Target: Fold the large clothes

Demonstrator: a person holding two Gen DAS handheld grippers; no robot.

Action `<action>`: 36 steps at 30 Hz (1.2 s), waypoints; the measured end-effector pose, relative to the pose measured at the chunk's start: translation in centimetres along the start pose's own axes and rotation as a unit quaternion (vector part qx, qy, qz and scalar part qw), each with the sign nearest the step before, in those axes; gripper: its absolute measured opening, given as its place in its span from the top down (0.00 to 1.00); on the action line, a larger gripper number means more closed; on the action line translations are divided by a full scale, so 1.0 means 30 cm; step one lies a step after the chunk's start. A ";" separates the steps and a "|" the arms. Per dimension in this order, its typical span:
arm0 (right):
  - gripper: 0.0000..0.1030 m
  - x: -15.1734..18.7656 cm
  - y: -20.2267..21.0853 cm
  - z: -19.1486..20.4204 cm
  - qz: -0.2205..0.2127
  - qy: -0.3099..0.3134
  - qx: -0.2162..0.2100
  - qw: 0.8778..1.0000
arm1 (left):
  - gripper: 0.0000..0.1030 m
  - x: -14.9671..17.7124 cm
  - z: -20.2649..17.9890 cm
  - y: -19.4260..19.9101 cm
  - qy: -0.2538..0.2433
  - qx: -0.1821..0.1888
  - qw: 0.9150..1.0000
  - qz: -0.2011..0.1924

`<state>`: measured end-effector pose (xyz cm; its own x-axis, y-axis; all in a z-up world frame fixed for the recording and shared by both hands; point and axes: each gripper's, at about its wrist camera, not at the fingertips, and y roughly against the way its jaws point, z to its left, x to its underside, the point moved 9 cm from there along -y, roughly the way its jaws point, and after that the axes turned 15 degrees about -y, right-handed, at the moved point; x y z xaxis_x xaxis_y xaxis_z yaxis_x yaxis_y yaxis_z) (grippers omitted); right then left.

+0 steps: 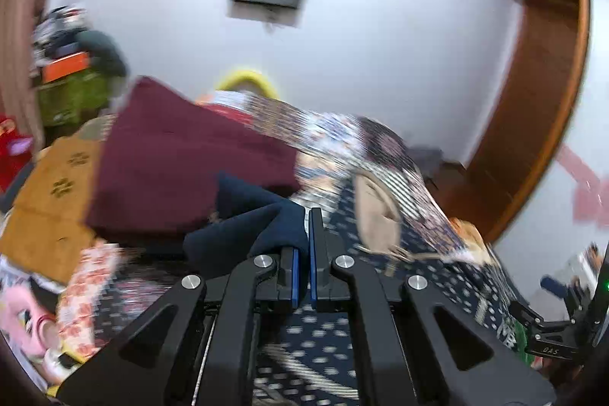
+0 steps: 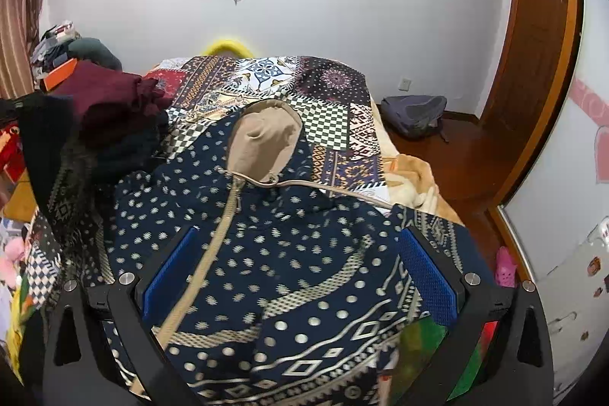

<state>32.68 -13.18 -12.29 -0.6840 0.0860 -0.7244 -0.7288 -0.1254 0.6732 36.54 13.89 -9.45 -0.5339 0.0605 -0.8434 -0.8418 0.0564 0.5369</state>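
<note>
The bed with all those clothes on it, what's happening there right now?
A person with two handheld grippers is folding clothes on the bed. The left gripper is shut on a plain navy fabric, near a maroon garment. The right gripper is open, jaws wide apart above the patterned navy hooded jacket, which lies spread out, not yet folded.

Piled maroon clothes (image 2: 102, 101) crowd the left, patterned bedspread (image 2: 335, 117) bare beyond hoodie (image 2: 266, 253)
</note>
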 end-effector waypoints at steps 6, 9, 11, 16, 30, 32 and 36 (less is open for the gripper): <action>0.00 0.038 -0.020 -0.050 0.024 0.012 0.007 1.000 | 0.97 0.112 -0.298 -0.213 -0.031 0.092 0.992 0.082; 0.00 0.059 -0.033 -0.073 0.039 0.010 0.007 0.999 | 0.97 0.240 -0.408 -0.322 -0.036 0.132 0.979 0.148; 0.00 0.068 -0.042 -0.084 0.045 0.011 0.009 0.999 | 0.97 0.323 -0.476 -0.350 -0.038 0.151 0.971 0.182; 0.00 0.093 -0.063 -0.084 0.059 0.015 0.013 0.998 | 0.97 0.482 -0.589 -0.357 -0.059 0.183 0.952 0.239; 0.00 0.085 -0.077 0.121 0.056 0.081 -0.013 0.995 | 0.60 0.422 -0.415 -0.152 -0.082 0.125 0.969 0.197; 0.00 0.080 -0.082 0.172 0.057 0.092 -0.025 0.994 | 0.47 0.380 -0.339 -0.102 -0.093 0.084 0.978 0.169; 0.00 0.083 -0.097 0.278 0.066 0.118 -0.049 0.990 | 0.37 0.321 -0.191 -0.023 -0.096 0.027 0.987 0.127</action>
<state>32.82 -4.35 -14.81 -0.7377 -0.1700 -0.6533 -0.6188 -0.2166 0.7551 31.52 8.72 -18.07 -0.6984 0.2662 -0.6644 -0.6740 0.0676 0.7356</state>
